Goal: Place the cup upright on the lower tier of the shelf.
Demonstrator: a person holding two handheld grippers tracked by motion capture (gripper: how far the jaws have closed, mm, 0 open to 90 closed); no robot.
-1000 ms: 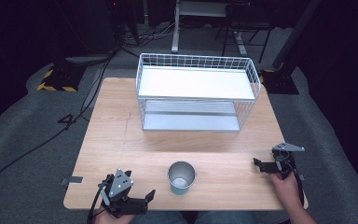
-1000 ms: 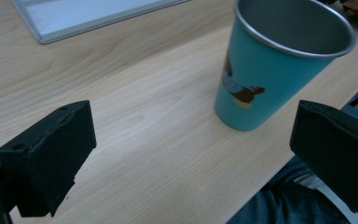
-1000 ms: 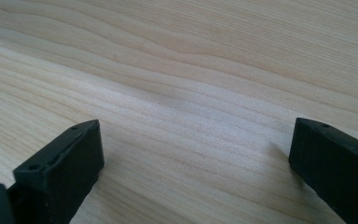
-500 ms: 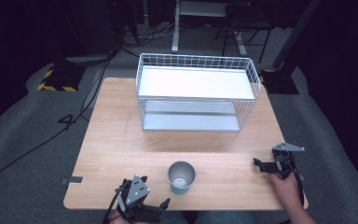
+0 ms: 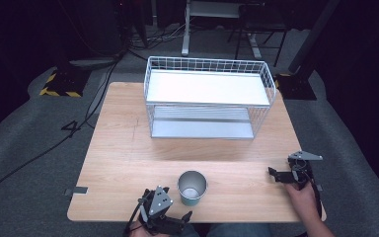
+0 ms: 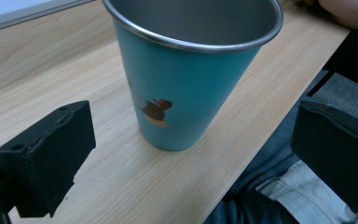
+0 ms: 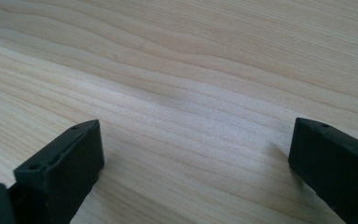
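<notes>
A teal metal cup (image 5: 192, 187) with a small cartoon figure stands upright and empty near the table's front edge. In the left gripper view the cup (image 6: 186, 79) is close ahead, just beyond the two black jaws. My left gripper (image 5: 177, 219) sits at the front edge, just left of the cup, open and apart from it. Between its spread jaws in its own view, the left gripper (image 6: 191, 144) holds nothing. My right gripper (image 5: 274, 174) rests low at the table's right front, open, and the right gripper (image 7: 196, 154) has only bare wood between its jaws.
A white wire rack (image 5: 207, 98) with two shelves stands at the back middle of the wooden table (image 5: 118, 148). The person's trouser leg (image 6: 279, 200) lies just past the front edge. Cables cross the grey floor (image 5: 29, 158) on the left.
My left gripper has slid to the right along the front edge, coming close beside the cup. The right gripper and the cup have stayed where they were.
</notes>
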